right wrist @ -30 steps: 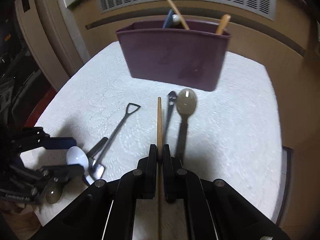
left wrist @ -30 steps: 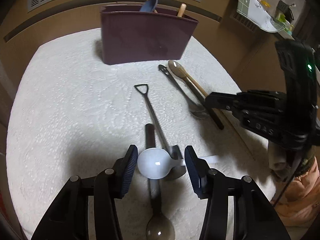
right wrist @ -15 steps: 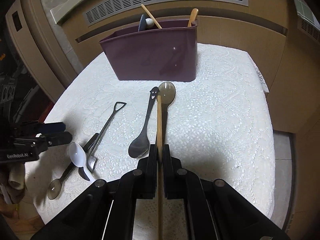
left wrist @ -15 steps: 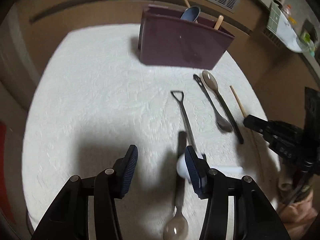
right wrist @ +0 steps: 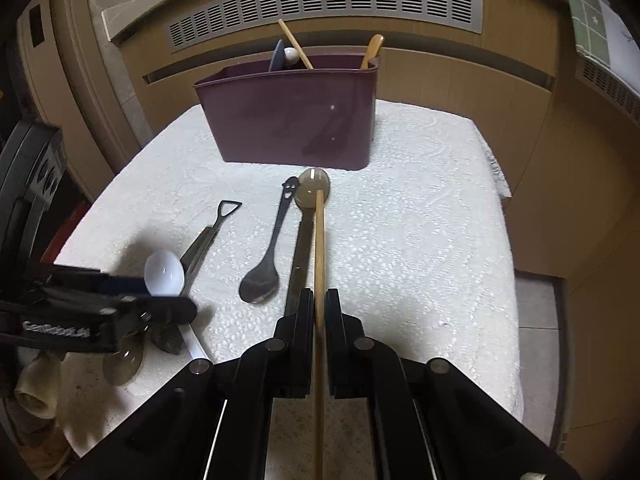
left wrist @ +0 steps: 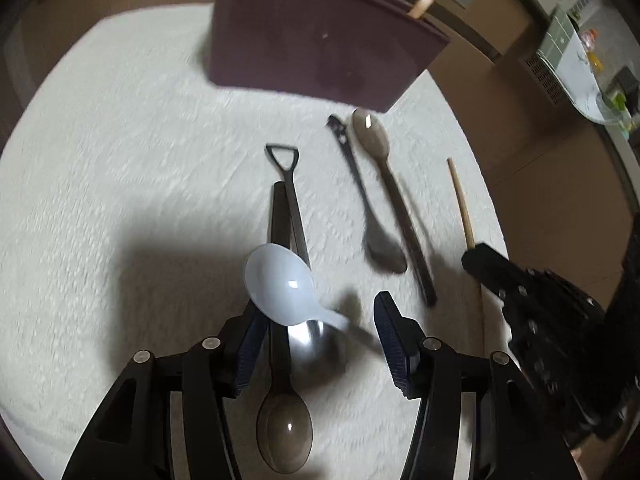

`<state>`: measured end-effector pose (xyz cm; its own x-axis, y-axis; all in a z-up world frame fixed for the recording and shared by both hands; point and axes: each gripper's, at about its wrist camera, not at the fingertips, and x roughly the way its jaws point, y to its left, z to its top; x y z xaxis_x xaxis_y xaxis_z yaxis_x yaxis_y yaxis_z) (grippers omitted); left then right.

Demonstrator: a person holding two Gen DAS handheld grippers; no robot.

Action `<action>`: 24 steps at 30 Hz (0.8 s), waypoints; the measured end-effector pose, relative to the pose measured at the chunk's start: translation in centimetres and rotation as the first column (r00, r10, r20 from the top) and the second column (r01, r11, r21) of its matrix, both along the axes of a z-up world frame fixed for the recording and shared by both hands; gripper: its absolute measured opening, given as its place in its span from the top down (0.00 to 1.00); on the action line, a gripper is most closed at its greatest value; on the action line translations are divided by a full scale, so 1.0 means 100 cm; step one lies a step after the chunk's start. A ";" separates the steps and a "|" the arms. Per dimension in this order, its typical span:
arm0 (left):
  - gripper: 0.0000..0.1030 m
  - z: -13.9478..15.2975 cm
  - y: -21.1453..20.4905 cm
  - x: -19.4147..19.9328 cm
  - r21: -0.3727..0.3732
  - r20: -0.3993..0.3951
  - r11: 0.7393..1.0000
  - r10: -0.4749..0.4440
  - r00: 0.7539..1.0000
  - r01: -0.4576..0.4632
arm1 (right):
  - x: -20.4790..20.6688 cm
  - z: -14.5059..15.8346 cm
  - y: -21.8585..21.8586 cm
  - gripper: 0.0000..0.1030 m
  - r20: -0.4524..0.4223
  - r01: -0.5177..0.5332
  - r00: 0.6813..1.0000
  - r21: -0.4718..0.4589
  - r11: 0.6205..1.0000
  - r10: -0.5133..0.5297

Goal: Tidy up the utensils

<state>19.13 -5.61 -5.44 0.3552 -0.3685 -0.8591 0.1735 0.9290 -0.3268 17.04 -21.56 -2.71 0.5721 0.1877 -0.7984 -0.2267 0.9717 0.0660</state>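
Right fingers: the right gripper has its pads pressed together on a wooden chopstick, which runs forward between them and back under the camera, out of frame.
Chopstick tip: in the right wrist view it crosses over the bowl of a translucent brown spoon; whether it touches that spoon cannot be told.
Left fingers: the left gripper has its jaws spread and opening, blue pads on either side of a white plastic spoon.
White spoon: its bowl sits ahead of the left pad, tilted; its handle slants back between the pads and blurs out, so contact with either pad cannot be told.
Under the spoon: a shovel-handled metal spoon and a dark-handled brown spoon lie crossed below it; their overlap is hidden by the white bowl and the left finger.
Middle of the cloth: a black smiley-handled spoon lies just beside the long translucent brown one, on a white textured tablecloth.
Holder: a maroon utensil caddy stands at the far edge of the cloth, holding a blue utensil, a stick and a wooden handle; its inside is hidden.
Left wrist view: blurred, and the caddy's top is cut off.
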 end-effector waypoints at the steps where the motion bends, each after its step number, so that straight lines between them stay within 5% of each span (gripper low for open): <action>1: 0.47 0.001 -0.006 0.001 0.012 0.038 1.000 -0.019 0.999 0.018 | 0.000 -0.001 -0.001 0.95 0.001 0.004 1.000 0.001 1.000 -0.004; 5: 0.47 0.007 -0.018 0.009 0.136 0.248 0.988 -0.100 0.964 0.068 | 0.004 -0.007 -0.005 0.95 -0.022 0.007 1.000 0.027 1.000 -0.007; 8: 0.47 0.015 -0.004 0.019 0.206 0.326 0.978 -0.101 0.940 0.033 | 0.006 -0.013 -0.005 0.95 -0.035 0.009 0.999 0.032 0.999 -0.008; 11: 0.47 0.025 0.021 0.027 0.184 0.287 0.982 -0.019 0.958 -0.035 | 0.008 -0.017 -0.006 0.95 -0.033 0.021 0.999 0.027 0.999 -0.020; 15: 0.47 0.026 0.029 0.023 -0.010 0.108 1.000 0.016 0.994 -0.015 | 0.007 -0.014 -0.009 0.91 0.013 0.058 0.998 -0.020 0.998 -0.058; 17: 0.47 0.021 0.012 0.012 -0.047 0.057 0.998 -0.034 0.998 0.037 | 0.006 -0.013 -0.011 0.65 0.023 0.067 0.998 -0.033 0.997 -0.066; 19: 0.47 0.017 -0.013 0.004 0.018 0.075 0.997 -0.073 0.995 0.071 | 0.003 -0.009 -0.014 0.46 0.044 0.080 0.996 -0.036 0.996 -0.078; 24: 0.47 0.000 -0.047 0.010 0.217 0.138 0.973 -0.111 0.984 0.079 | -0.009 -0.005 -0.018 0.30 0.083 0.089 0.993 -0.115 0.989 -0.079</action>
<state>20.13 -10.35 -5.42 0.4563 -0.2239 -0.8612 0.2959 0.9509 -0.0904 16.13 -23.35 -3.22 0.6433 0.0429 -0.7644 -0.1438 0.9874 -0.0656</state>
